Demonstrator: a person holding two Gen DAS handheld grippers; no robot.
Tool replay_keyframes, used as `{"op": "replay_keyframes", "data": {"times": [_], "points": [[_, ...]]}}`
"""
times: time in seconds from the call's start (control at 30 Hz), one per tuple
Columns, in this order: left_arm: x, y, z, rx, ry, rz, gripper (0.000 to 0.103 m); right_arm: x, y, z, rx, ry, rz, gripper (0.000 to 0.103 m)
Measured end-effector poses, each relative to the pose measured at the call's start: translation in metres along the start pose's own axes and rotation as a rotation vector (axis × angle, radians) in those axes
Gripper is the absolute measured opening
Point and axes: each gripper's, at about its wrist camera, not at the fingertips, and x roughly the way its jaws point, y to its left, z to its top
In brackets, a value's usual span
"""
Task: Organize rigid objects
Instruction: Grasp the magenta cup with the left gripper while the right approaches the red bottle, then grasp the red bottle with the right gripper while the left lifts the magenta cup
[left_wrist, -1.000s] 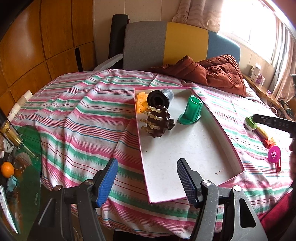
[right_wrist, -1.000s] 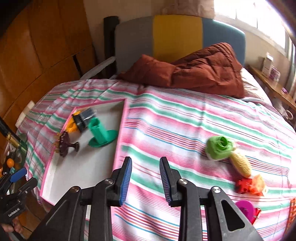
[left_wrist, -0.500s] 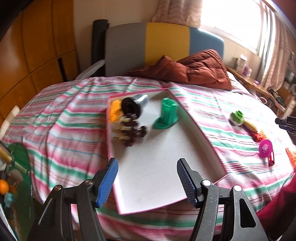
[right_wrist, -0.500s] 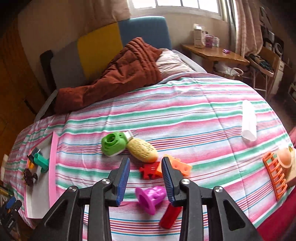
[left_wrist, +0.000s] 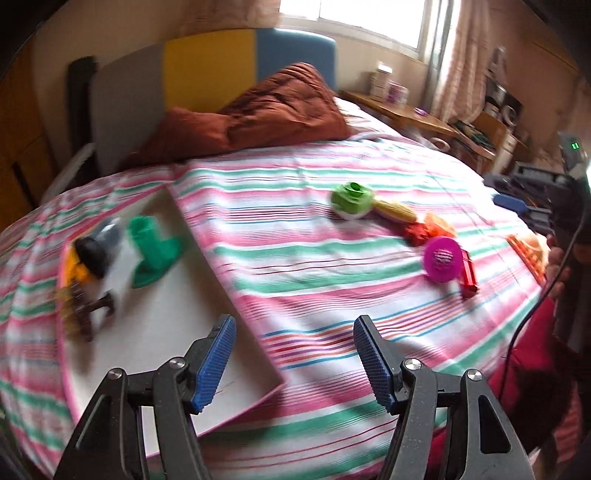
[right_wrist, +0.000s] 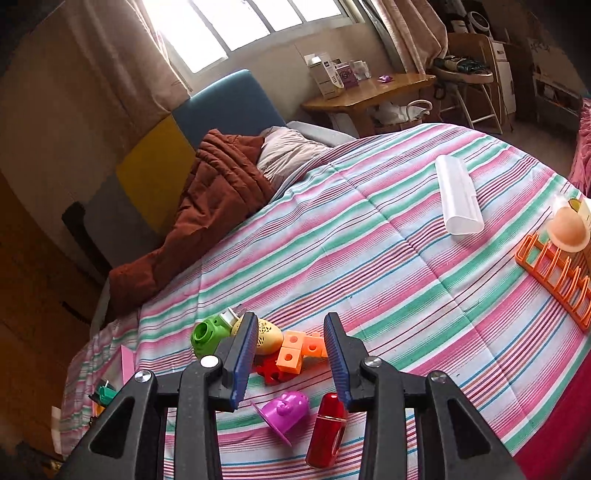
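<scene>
Blurred in the left wrist view, a white tray (left_wrist: 166, 332) with a pink rim holds a green piece (left_wrist: 153, 251), a black-and-grey cylinder (left_wrist: 98, 247), a yellow piece and a brown spiked piece (left_wrist: 85, 310). My left gripper (left_wrist: 291, 325) hangs empty over the tray's near right corner, jaws wide and opening slightly. Loose on the striped bedcover lie a green part (right_wrist: 207, 332), a cream oval (right_wrist: 267, 336), orange blocks (right_wrist: 299, 347), a magenta cup (right_wrist: 286, 410) and a red cylinder (right_wrist: 327, 430). My right gripper (right_wrist: 291, 319) hovers above this cluster, jaws opening, gripping nothing.
A white case (right_wrist: 458, 195), an orange rack (right_wrist: 557, 273) and a peach dome (right_wrist: 567, 229) lie further right on the bed. A brown quilt (right_wrist: 221, 192) is piled at the headboard. A wooden desk (right_wrist: 369, 92) stands beyond. A person's hand (left_wrist: 554, 266) shows at the right edge.
Both views have swung to the right. The left gripper moved from the tray's middle to its right corner. The right gripper rolled, closed in on the toy cluster and its jaws widened.
</scene>
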Motion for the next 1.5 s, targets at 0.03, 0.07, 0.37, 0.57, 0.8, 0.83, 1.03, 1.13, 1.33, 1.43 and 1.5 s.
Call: {"op": "replay_keyframes", "data": {"times": [0.03,0.07,0.37,0.57,0.8,0.83,1.03,1.13,1.33,1.43,1.5], "points": [[0.005,-0.009,0.004,0.02,-0.002,-0.021,0.073,-0.001,-0.002,0.0,0.01,-0.006,0.006,0.037],[0.01,-0.017,0.008,0.037,-0.004,-0.041,0.077,-0.002,-0.003,0.001,0.017,-0.009,0.012,0.037],[0.05,-0.091,0.044,0.198,0.003,-0.242,0.093,-0.003,-0.007,0.0,0.04,-0.012,0.042,0.038],[0.084,-0.116,0.063,0.2,0.054,-0.323,0.093,-0.002,-0.016,0.001,0.091,-0.005,0.077,0.038],[0.129,-0.129,0.072,0.19,0.102,-0.366,0.093,-0.001,-0.015,0.001,0.094,0.002,0.083,0.038],[0.135,-0.129,0.072,0.184,0.11,-0.37,0.091,-0.001,-0.014,0.002,0.092,0.003,0.081,0.038],[0.147,-0.125,0.062,0.188,0.158,-0.416,0.053,0.001,-0.017,0.002,0.099,0.012,0.07,0.038],[0.138,-0.118,0.055,0.18,0.151,-0.422,0.052,0.004,-0.017,0.003,0.105,0.025,0.055,0.038],[0.116,-0.089,0.034,0.123,0.131,-0.328,0.053,0.019,-0.017,0.002,0.098,0.103,-0.026,0.038],[0.102,-0.075,0.021,0.106,0.118,-0.27,0.053,0.039,-0.017,-0.002,0.089,0.216,-0.072,0.038],[0.093,-0.068,0.013,0.104,0.109,-0.238,0.053,0.049,-0.016,-0.006,0.079,0.27,-0.114,0.038]]}}
